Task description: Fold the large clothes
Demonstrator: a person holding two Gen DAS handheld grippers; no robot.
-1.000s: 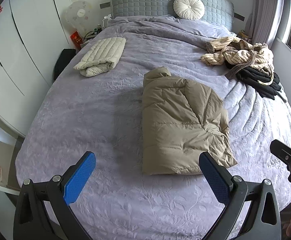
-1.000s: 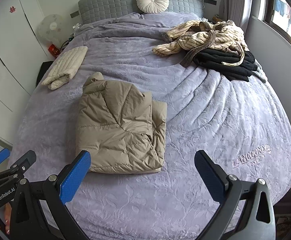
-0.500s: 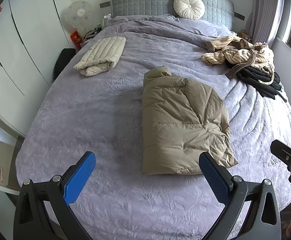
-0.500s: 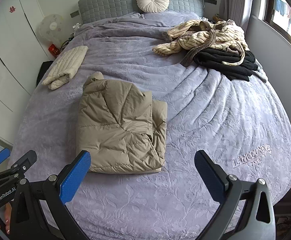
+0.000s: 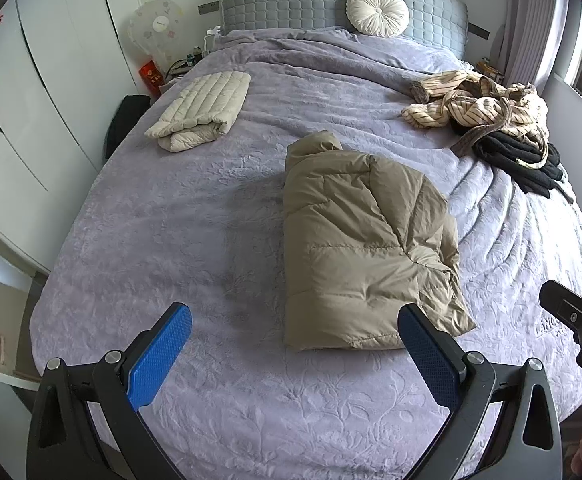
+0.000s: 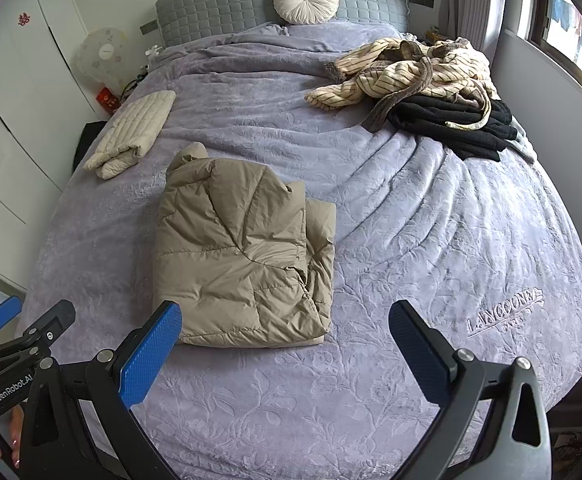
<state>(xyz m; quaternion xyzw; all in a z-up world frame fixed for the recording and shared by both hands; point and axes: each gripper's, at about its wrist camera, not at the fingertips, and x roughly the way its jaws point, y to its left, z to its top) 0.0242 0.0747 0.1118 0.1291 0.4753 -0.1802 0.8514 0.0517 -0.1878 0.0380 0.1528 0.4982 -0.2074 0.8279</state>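
A tan puffer jacket (image 5: 363, 248) (image 6: 243, 256) lies folded into a rectangle in the middle of the lilac bed (image 5: 171, 216) (image 6: 431, 240). My left gripper (image 5: 291, 344) hangs open above the bed's near edge, just short of the jacket's front hem, with nothing between its blue pads. My right gripper (image 6: 285, 340) is also open and holds nothing, close to the jacket's near right corner. A folded cream quilted garment (image 5: 201, 110) (image 6: 131, 134) rests at the far left. A striped cream robe (image 5: 475, 100) (image 6: 403, 68) lies crumpled over a black garment (image 5: 519, 160) (image 6: 459, 124) at the far right.
A grey padded headboard (image 5: 331, 0) with a round white cushion (image 5: 377, 12) closes the far end. White wardrobes (image 5: 31, 80) line the left side. A fan (image 5: 157, 26) stands by the bedside. A wall and window (image 6: 551, 60) bound the right.
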